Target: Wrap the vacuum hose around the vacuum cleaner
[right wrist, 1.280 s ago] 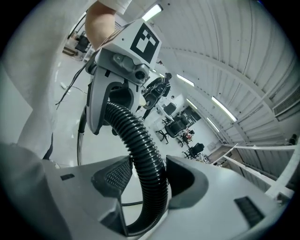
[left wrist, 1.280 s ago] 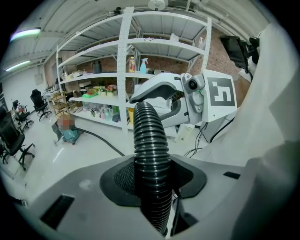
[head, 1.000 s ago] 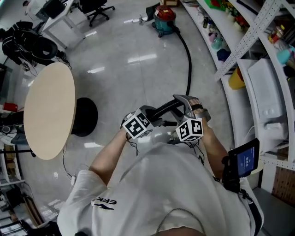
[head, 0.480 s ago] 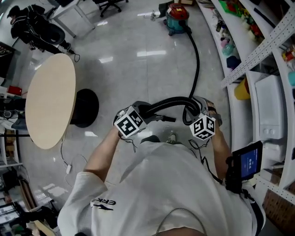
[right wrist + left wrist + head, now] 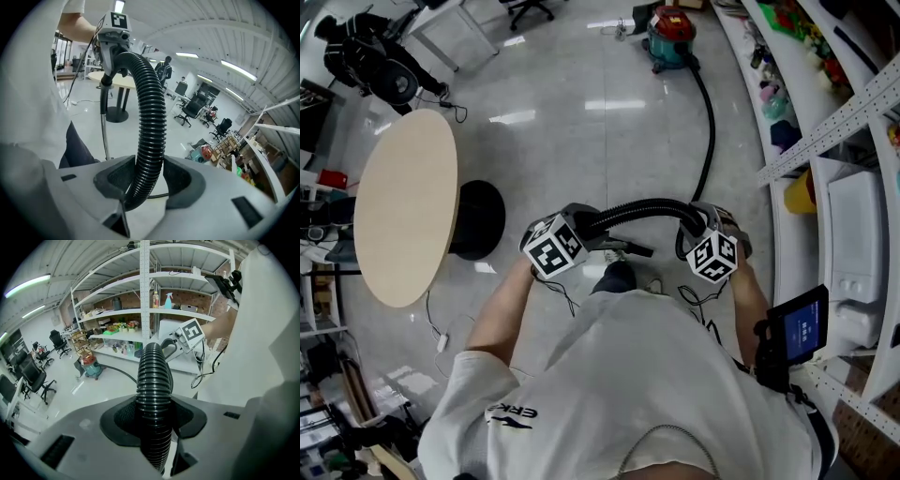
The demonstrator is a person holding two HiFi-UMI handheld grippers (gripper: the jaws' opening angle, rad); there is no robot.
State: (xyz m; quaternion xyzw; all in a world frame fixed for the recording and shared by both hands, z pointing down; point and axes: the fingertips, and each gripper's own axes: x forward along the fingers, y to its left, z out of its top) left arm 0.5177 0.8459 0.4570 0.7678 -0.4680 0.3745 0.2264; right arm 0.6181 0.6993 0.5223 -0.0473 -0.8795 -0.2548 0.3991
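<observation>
- Glossy grey floor (image 5: 581,141) of a workshop, seen from above; white shelving (image 5: 825,112) loaded with small goods runs down the right side, and a round table (image 5: 403,206) with a pale wooden top stands on a black foot at the left.
- Vacuum cleaner (image 5: 672,36): a red and teal canister on the floor at the top of the head view, near the shelving and well apart from the person (image 5: 647,394), who wears a white shirt.
- Vacuum hose (image 5: 709,131): black and ribbed. It runs from the canister along the floor toward the person, rises to the right gripper, then arches across to the left gripper in front of the person's chest.
- Left gripper (image 5: 153,420): its fingers (image 5: 119,420) are clamped on the hose, with the dark pads pressing on both sides of it. A thin metal tube (image 5: 103,126) hangs down below this gripper.
- Right gripper (image 5: 146,178): its fingers (image 5: 180,180) have just been closing with the hose between them. The hose crosses the gap at a slant and meets a pad on each side.
- Both grippers are held off the floor at about the same height, with the hose arch spanning between them.
</observation>
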